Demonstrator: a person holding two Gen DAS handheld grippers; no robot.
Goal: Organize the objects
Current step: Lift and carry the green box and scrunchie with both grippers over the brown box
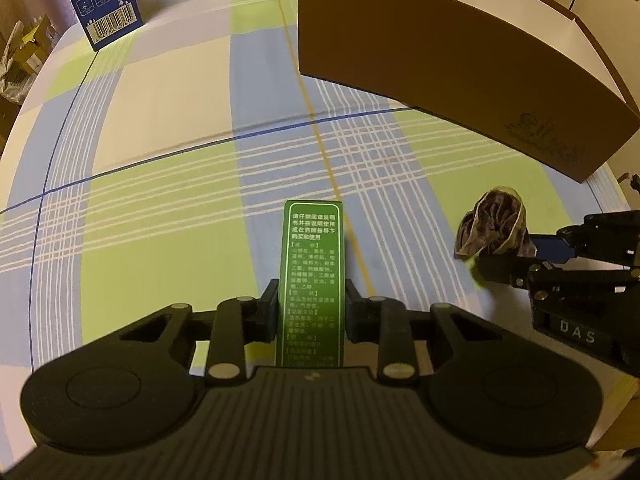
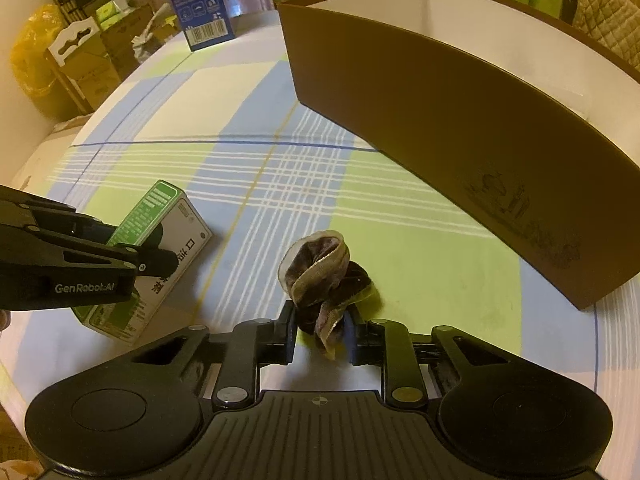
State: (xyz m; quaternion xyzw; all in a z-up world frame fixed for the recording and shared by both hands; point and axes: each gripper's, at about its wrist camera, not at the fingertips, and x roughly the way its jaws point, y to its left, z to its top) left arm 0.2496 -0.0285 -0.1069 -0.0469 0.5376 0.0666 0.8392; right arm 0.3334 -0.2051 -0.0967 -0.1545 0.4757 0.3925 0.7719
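Left gripper [image 1: 311, 308]: fingers clamped on green-and-white rectangular cardboard medicine box [image 1: 314, 276], held over plaid-clothed surface [image 1: 168, 184] | Right gripper [image 2: 320, 334]: fingers clamped on crumpled dark purple fabric scrunchie [image 2: 324, 280], near brown open cardboard box [image 2: 440, 120].

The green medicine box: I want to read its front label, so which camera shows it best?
The right wrist view: the green medicine box shows its white front and green side, partly hidden by the left gripper. The left wrist view shows only its green text panel, between the fingers.
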